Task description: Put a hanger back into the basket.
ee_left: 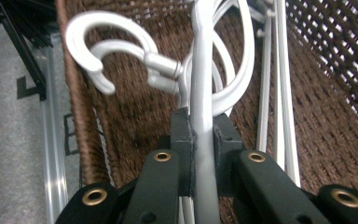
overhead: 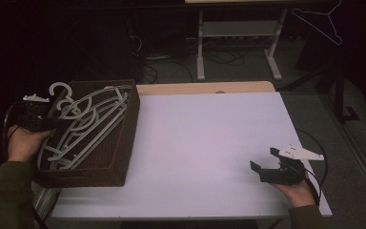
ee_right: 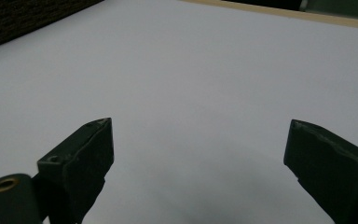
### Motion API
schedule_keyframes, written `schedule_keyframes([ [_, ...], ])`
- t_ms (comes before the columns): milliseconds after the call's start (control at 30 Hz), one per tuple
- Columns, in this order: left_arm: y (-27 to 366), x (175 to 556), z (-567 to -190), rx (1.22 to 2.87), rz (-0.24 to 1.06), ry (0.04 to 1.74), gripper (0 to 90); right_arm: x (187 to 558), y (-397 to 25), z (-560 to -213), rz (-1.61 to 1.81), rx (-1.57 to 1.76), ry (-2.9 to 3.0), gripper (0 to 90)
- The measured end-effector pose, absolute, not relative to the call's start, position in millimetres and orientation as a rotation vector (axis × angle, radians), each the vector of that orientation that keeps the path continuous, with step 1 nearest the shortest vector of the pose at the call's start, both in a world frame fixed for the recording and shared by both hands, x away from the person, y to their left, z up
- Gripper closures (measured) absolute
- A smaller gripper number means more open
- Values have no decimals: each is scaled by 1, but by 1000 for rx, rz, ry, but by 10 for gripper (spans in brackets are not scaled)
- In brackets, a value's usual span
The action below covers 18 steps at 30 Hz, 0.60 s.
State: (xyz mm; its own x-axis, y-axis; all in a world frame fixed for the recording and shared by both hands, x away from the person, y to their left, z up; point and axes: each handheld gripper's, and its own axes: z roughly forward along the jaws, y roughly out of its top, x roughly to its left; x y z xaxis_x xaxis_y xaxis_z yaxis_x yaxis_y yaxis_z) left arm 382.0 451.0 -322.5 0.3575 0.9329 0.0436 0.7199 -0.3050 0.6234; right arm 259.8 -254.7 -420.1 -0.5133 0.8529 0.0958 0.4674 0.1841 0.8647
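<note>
— Are you watching the left gripper [ee_left: 203, 140]? Its jaws are pinching together on the arm of one pale grey plastic clothes hanger [ee_left: 200, 79], just below the hooks.

— I am. That hanger is lying in the dark brown woven wicker basket [overhead: 126, 143], tangled among a heap of identical hangers [overhead: 83, 129], at the basket's left edge.

— That's what is worrying me. If it's being lifted straight up, I'd guess the neighbouring hooks [ee_left: 98, 51] are going to snag and drag others out, or tip the basket.

— The plastic is looking smooth and glossy too, so it could be slipping through the pads.

— And the right gripper [overhead: 266, 167]?

— It's hovering well to the right of the basket over the white tabletop [overhead: 205, 138], jaws spread wide apart, holding nothing.
</note>
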Motion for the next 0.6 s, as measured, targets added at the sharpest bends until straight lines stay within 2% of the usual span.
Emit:
schedule_keyframes([
  [600, 444, 387, -356, 2181, 490, 1524, 815, 260, -255, -420, 1268, 1232, 2056, 78],
])
